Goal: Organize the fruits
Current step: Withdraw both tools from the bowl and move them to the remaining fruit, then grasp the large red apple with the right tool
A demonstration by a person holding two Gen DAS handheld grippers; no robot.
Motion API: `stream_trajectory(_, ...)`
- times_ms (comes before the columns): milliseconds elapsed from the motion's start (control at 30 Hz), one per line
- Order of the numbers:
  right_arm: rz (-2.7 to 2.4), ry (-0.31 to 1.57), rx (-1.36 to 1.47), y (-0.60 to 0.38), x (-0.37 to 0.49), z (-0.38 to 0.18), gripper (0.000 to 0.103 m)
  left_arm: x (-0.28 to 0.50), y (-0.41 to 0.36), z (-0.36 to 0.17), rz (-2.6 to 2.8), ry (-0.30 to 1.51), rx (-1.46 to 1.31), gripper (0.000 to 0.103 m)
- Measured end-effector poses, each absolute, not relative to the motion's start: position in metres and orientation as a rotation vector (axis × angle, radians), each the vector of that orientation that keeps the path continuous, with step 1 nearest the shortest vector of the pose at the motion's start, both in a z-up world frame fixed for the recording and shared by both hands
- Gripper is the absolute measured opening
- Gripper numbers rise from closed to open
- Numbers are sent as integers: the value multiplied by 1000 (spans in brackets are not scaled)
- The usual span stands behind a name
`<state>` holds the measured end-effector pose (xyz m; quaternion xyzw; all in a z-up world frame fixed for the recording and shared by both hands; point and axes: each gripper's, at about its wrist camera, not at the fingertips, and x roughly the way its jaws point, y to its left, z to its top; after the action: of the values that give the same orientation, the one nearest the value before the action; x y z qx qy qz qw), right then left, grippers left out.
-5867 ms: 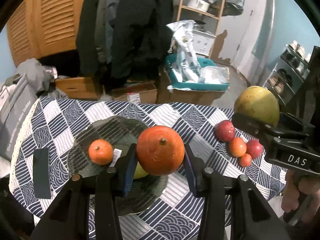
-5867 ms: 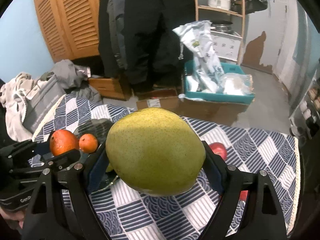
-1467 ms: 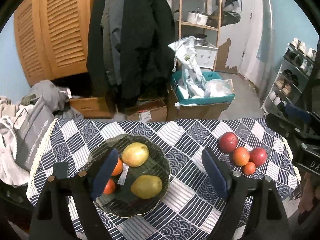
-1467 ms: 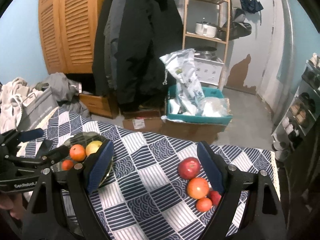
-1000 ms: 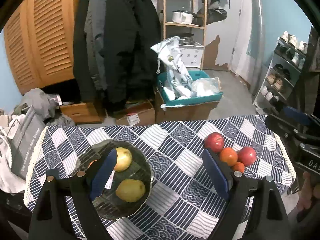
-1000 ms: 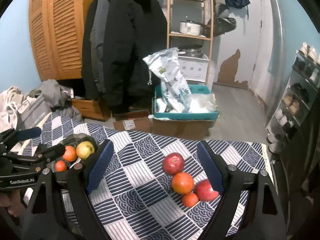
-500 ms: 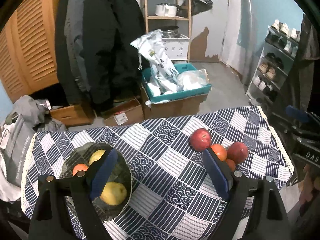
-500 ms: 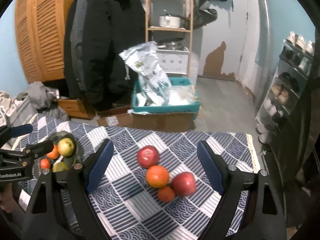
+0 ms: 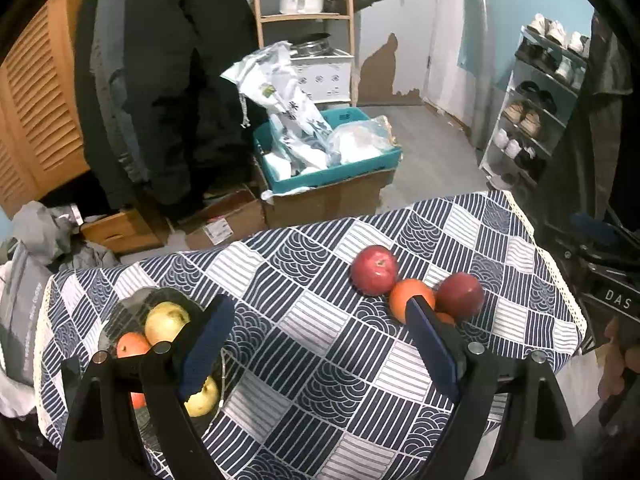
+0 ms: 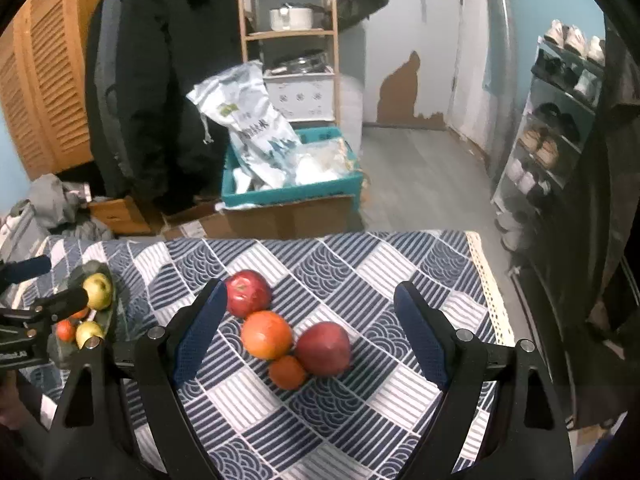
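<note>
Right tool [image 10: 308, 336] agape above fruit cluster [image 10: 280, 320]; left tool [image 9: 320, 344] agape, empty.

Dim indoor light, fisheye-warped edges

We read "DAS" in white on the right hand-held gripper [image 9: 616, 300]; other print, on bags and boxes, is too blurred.

small orange [image 9: 445, 317] mostly behind left tongs' finger [image 9: 432, 344], plate [image 9: 132, 304] partly hidden
</note>
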<state>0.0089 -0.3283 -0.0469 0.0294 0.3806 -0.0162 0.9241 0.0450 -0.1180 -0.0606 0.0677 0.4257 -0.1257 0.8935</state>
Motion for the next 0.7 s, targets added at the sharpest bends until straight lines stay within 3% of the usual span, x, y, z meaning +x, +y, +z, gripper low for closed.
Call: stream_trajectory(700,-32,1012,76,-346,44,-134,86,76,-152,-132,-299,1016,161,88)
